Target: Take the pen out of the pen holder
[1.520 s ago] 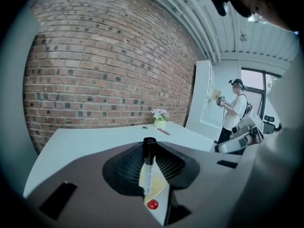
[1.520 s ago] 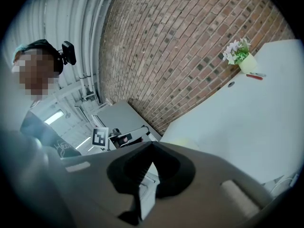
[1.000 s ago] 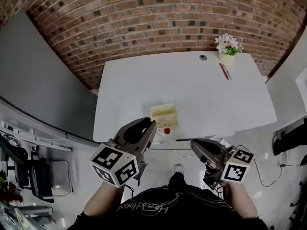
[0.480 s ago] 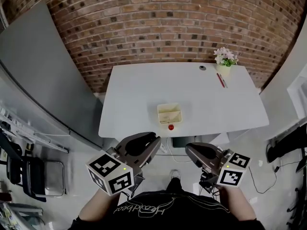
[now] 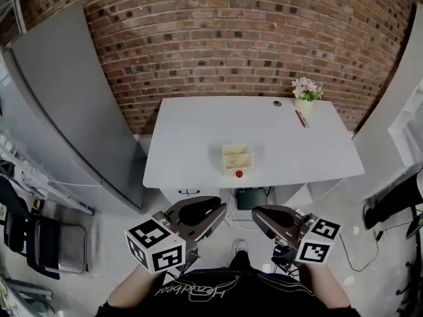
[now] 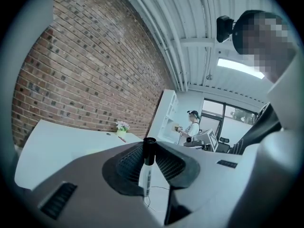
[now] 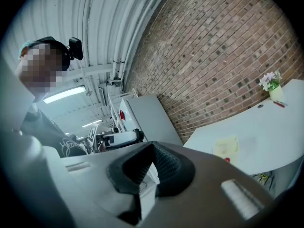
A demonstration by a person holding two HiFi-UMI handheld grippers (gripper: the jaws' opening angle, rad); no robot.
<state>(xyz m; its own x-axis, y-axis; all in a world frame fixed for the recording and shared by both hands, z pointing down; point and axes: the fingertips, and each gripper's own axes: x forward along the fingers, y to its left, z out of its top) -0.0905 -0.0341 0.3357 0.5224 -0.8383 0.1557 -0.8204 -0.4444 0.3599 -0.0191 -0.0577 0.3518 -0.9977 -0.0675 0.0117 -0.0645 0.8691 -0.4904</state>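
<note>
The pale yellow pen holder [image 5: 236, 157] stands near the front edge of the white table [image 5: 198, 137], with a small red object [image 5: 238, 174] just in front of it. My left gripper [image 5: 220, 211] is held off the table, short of its front edge, shut on a white pen with a black cap [image 6: 147, 167] that stands upright between the pads. My right gripper [image 5: 257, 212] hangs beside it, also short of the table, its jaws together with nothing between them. In the right gripper view the holder [image 7: 225, 145] lies far ahead to the right.
A small pot of flowers [image 5: 305, 91] and a red pen [image 5: 300, 118] sit at the table's far right corner, against the brick wall. A grey cabinet [image 5: 66, 98] stands to the left. Cables lie on the floor under the table. Another person [image 6: 192, 125] stands far off.
Both grippers have drawn back from the table's front edge, the left one still carrying the pen. The table and holder now sit farther away in the head view.
</note>
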